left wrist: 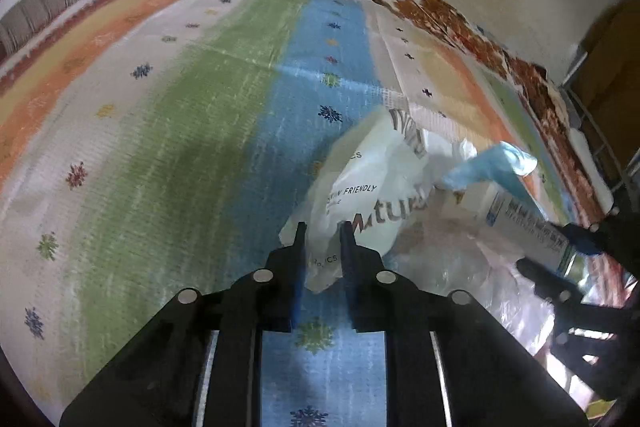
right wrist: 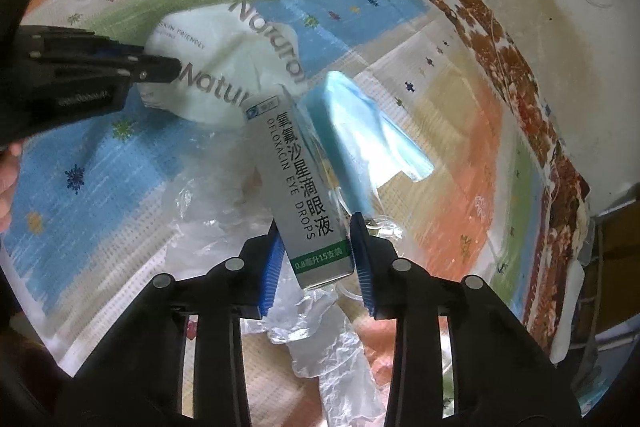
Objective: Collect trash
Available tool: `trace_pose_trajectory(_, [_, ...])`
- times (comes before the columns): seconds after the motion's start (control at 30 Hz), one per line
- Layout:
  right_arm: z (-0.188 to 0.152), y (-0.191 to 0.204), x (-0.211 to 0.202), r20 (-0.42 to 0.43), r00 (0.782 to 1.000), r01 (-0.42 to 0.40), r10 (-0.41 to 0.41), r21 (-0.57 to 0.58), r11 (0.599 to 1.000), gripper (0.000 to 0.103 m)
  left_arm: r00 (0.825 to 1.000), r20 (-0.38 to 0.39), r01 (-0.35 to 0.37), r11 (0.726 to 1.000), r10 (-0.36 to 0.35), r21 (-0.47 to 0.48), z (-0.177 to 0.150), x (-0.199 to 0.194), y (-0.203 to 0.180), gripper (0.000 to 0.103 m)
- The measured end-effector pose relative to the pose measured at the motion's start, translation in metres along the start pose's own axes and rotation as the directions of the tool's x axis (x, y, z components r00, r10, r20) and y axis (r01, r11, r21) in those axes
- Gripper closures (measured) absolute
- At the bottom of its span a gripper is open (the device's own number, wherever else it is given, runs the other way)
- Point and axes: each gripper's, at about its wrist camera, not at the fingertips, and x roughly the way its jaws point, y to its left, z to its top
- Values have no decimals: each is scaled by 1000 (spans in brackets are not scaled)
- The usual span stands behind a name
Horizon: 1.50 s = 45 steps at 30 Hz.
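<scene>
Between our right gripper (right wrist: 316, 251) fingers we are clamping the eye-drop box (right wrist: 304, 187), carrying a blue mask (right wrist: 372, 135) alongside. Our left gripper (left wrist: 323, 241) is pinching the white wrapper (left wrist: 360, 183). Clear plastic (right wrist: 224, 211) is lying uncollected on the striped cloth (left wrist: 180, 87).

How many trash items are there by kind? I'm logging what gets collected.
White printed bag: 1
Eye drops box: 1
Blue face mask: 1
Clear plastic wrap: 1, perhaps more pieces
Total: 4
</scene>
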Motion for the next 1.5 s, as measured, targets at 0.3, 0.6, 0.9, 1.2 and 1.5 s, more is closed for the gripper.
trace_pose_trajectory(0.3, [-17, -19, -25, 68, 998, -19, 9, 151, 988, 78, 998, 51, -44, 996, 48, -80, 18, -29, 16, 95])
trace_pose_trajectory(0.6, [-49, -39, -59, 121, 992, -59, 21, 322, 945, 80, 995, 62, -71, 997, 73, -39, 8, -60, 10, 95])
trace_pose_trajectory(0.9, [-98, -49, -95, 172, 984, -117, 41, 459, 881, 80, 996, 40, -75, 992, 80, -99, -4, -90, 17, 97])
trace_pose_trajectory(1.2, [-138, -40, -119, 208, 975, -177, 73, 543, 821, 80, 996, 36, -72, 993, 76, -94, -20, -127, -2, 97])
trace_pose_trajectory(1.5, [-154, -27, -142, 228, 971, -184, 65, 550, 814, 80, 998, 45, -36, 997, 40, -74, -35, -157, -22, 98])
